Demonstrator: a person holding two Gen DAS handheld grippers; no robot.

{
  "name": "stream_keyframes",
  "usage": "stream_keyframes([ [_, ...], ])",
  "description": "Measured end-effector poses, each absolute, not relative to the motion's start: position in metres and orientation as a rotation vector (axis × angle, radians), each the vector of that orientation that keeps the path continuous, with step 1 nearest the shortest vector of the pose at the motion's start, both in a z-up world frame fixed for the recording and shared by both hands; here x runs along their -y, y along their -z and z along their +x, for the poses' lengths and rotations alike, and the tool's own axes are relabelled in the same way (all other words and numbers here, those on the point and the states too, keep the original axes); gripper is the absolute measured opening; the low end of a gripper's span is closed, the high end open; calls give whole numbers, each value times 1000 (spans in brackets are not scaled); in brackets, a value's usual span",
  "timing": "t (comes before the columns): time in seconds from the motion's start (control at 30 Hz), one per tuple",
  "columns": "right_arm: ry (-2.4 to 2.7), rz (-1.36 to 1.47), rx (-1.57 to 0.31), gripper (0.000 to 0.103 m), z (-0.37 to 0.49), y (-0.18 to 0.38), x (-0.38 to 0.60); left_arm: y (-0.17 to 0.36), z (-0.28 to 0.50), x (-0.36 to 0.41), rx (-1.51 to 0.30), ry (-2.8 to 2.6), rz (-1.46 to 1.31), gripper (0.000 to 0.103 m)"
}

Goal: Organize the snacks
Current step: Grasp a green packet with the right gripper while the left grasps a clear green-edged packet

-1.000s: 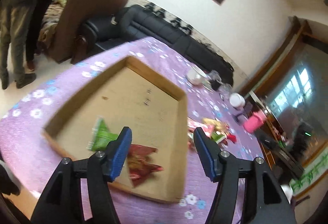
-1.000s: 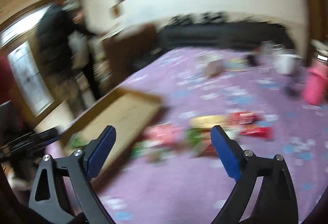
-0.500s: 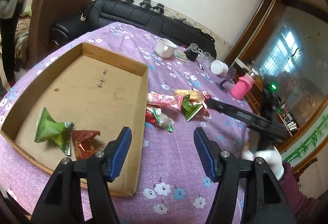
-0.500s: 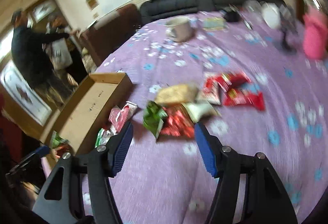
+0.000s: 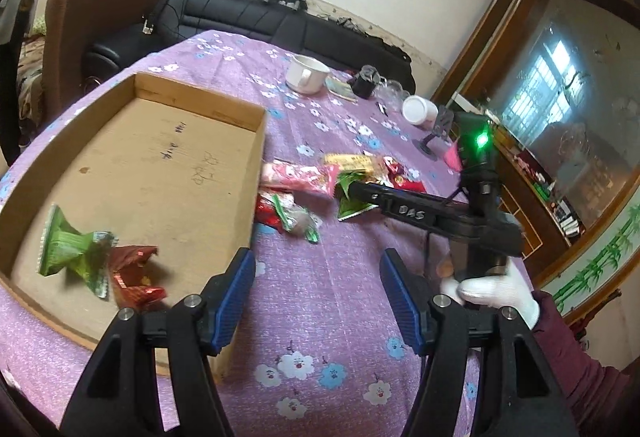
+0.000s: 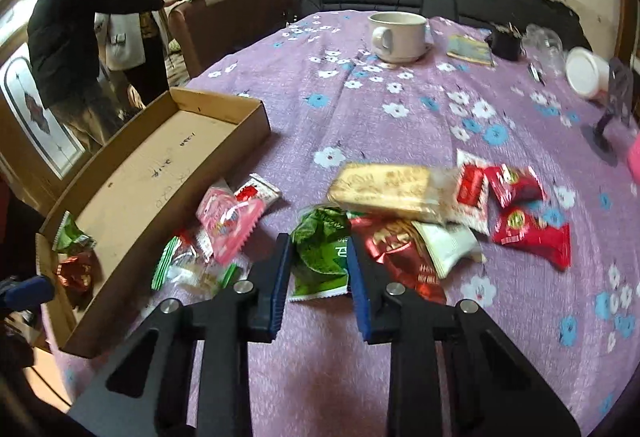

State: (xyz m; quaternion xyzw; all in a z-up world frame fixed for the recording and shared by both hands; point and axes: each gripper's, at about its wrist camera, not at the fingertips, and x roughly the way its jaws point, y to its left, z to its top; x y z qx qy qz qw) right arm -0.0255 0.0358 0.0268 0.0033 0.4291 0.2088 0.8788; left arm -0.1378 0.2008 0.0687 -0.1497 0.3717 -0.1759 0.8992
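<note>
Two packets are boxed (image 5: 120, 193), the pile (image 6: 400, 221) is left; the green packet (image 6: 320, 257) is straddled by the narrowed right gripper (image 6: 316, 273), the left gripper (image 5: 318, 301) held wide and empty

Right gripper (image 6: 318, 269) low over the worktop (image 6: 400, 117), jaws narrowed around the green snack packet (image 6: 322, 257); can't tell if the pads touch it yet. Red foil packet (image 6: 400, 253) just right of the green one, partly under a beige biscuit pack (image 6: 384, 189). Pink packet (image 6: 228, 217) lies beside the cardboard tray (image 6: 256, 121). Tray holds a green packet (image 6: 70, 235) and a red one (image 6: 74, 273) at its near end. White mug (image 6: 396, 33) at far side.
</note>
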Motion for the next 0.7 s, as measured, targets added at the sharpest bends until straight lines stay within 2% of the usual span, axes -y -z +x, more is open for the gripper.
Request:
stream_keyframes([
  [0.1, -450, 65, -899, 24, -38, -28, -17, -66, -134, -190, -790, 373, -283, 65],
  [0.53, -516, 173, -846, 24, -57, -23, 22, -36, -67, -122, -917, 287, -79, 65],
  [0.7, -460, 253, -841, 24, -52, -25, 43, -34, -80, -107, -962, 449, -99, 65],
])
